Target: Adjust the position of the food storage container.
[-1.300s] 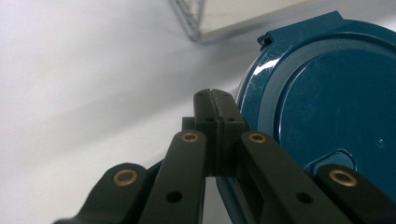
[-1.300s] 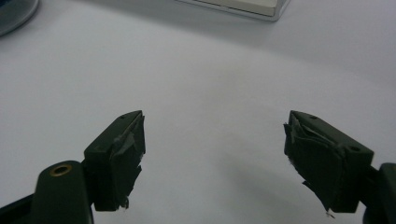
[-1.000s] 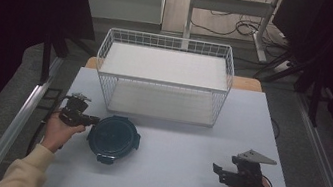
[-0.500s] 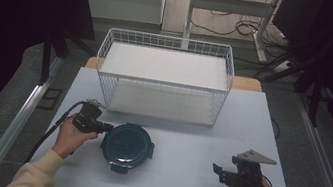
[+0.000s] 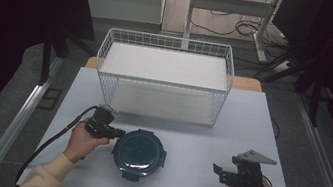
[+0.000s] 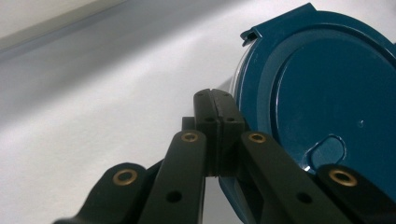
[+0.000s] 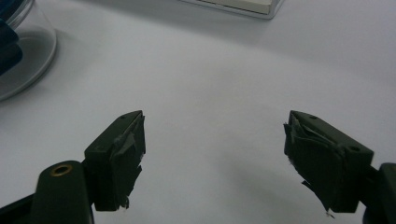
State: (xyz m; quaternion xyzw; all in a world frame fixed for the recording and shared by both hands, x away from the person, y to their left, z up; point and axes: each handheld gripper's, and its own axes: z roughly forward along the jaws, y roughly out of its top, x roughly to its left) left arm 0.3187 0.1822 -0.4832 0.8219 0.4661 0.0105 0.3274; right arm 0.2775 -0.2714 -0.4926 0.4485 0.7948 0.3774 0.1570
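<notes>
A round clear container with a dark blue clip lid (image 5: 139, 151) stands on the white table (image 5: 208, 135), left of the middle near the front. My left gripper (image 5: 116, 132) is at its left rim, pointing right. In the left gripper view the jaws (image 6: 212, 100) are pressed together against the edge of the lid (image 6: 327, 93), with nothing visible between them. My right gripper (image 5: 217, 171) rests near the front right, pointing left, about a hand's width from the container. Its jaws (image 7: 215, 158) stand wide open over bare table, and the container's clear wall (image 7: 23, 46) shows at the far left.
A white wire basket (image 5: 163, 84) with a white shelf inside stands across the back of the table. Bare table lies between the basket and the container, and between the two grippers. A black cable (image 5: 53, 141) trails from the left gripper off the front left edge.
My left gripper and the lidded container have moved together to the right, toward the middle of the table. The right gripper has stayed in place, open.
</notes>
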